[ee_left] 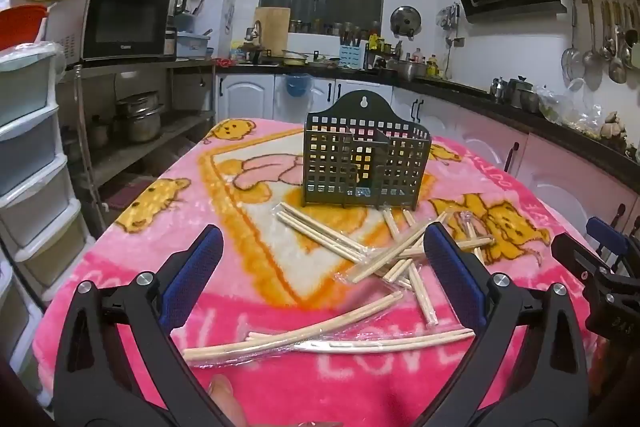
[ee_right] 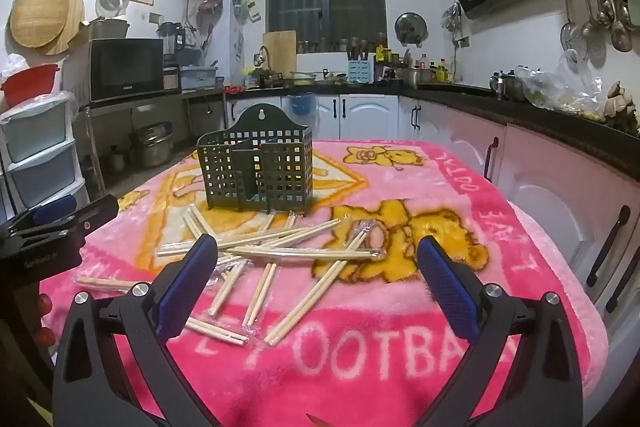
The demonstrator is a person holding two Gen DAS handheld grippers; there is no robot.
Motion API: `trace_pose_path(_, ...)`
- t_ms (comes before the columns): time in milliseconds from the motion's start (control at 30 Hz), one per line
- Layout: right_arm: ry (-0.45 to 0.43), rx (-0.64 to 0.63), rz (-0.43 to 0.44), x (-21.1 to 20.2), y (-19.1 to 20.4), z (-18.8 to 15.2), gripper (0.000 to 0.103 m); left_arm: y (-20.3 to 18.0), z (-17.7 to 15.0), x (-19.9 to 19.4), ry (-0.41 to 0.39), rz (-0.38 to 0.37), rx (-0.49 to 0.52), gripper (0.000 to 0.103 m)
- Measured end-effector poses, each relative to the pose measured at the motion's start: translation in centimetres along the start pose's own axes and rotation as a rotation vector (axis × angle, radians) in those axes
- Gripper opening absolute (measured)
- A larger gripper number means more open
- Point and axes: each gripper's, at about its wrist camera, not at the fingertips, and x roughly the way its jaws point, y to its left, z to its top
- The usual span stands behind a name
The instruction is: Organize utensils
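Observation:
A dark perforated utensil holder (ee_left: 365, 157) stands upright on a pink blanket-covered table (ee_left: 160, 239); it also shows in the right wrist view (ee_right: 256, 169). Several pairs of wrapped wooden chopsticks (ee_left: 384, 259) lie scattered in front of it, also in the right wrist view (ee_right: 280, 255). My left gripper (ee_left: 320, 259) is open and empty above the near chopsticks. My right gripper (ee_right: 318, 267) is open and empty over the pile. The right gripper shows at the left view's right edge (ee_left: 600, 267); the left gripper shows at the right view's left edge (ee_right: 52, 227).
Kitchen counters (ee_right: 520, 107) with white cabinets run behind and to the right of the table. A metal shelf with a microwave (ee_left: 124, 21) and plastic drawers (ee_left: 28, 147) stand at the left. Ladles (ee_right: 600, 23) hang on the right wall.

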Motion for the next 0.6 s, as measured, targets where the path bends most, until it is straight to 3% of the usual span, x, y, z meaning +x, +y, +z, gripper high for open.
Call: trace_pose_path(600, 0.010, 0.001, -0.003, -0.03, 0.08, 0.04, 0.097, -0.10, -0.04, 0.12, 0.007, 0.002, 0.007, 0.093)
